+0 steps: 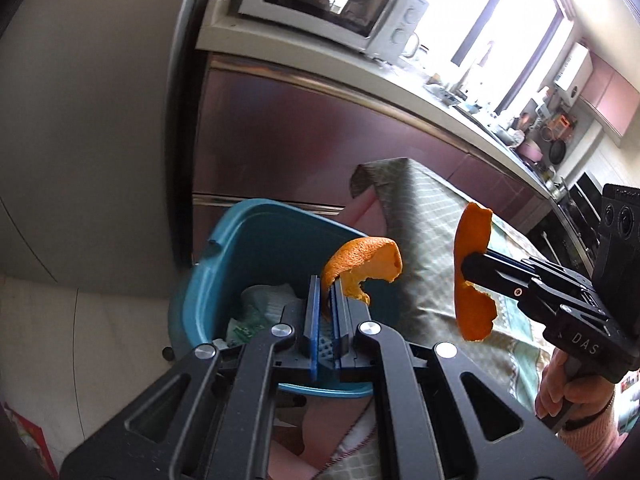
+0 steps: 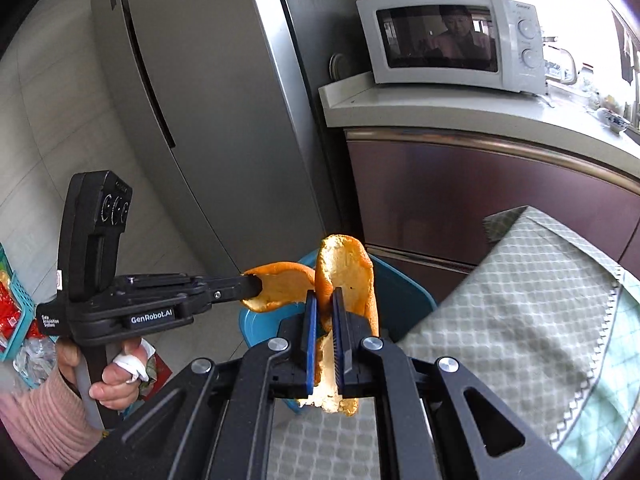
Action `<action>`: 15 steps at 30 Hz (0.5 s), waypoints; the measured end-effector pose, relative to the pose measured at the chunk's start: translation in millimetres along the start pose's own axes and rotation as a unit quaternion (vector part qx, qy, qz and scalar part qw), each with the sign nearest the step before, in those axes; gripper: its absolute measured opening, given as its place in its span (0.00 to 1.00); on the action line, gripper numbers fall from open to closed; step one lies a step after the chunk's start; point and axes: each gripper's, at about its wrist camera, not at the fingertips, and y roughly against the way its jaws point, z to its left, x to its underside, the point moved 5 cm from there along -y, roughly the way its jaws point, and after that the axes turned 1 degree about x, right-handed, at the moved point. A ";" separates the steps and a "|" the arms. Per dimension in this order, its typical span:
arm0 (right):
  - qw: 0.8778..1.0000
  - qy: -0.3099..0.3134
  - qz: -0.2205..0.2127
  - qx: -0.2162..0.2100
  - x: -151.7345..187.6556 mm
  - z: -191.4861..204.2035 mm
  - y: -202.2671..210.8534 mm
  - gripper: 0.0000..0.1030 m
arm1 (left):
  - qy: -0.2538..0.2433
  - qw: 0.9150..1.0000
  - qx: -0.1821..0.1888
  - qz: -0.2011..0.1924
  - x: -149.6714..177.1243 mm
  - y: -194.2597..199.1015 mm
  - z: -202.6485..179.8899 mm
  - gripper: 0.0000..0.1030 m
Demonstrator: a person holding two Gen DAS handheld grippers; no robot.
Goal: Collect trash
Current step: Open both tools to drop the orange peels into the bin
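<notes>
A curled orange peel (image 1: 362, 266) is pinched in the left hand-held gripper (image 1: 326, 304) above the teal trash bin (image 1: 224, 264). A long orange peel strip (image 2: 346, 280) is clamped by the right hand-held gripper (image 2: 324, 320), beside the bin.

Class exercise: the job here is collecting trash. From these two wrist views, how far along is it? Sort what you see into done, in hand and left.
Done: crumpled wrappers already lie in the teal bin. In hand: the left gripper is shut on one orange peel, the right gripper on a second orange peel, both near the bin beside the cloth-covered table. Left: neither peel has been dropped in yet.
</notes>
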 end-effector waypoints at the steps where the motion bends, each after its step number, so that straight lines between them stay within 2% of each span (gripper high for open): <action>1: 1.000 -0.004 0.005 -0.002 -1.1 -0.1 -7.4 0.06 | 0.005 1.000 -0.005 0.003 -0.2 -4.1 5.5 0.05; 12: 0.998 -0.017 0.058 0.018 -3.6 -7.1 -77.4 0.09 | 0.031 0.999 -0.022 0.033 -1.7 -57.0 33.3 0.06; 15: 0.997 -0.026 0.065 0.026 -2.2 -12.7 -85.0 0.10 | 0.027 0.998 -0.025 0.041 -0.6 -73.1 32.2 0.12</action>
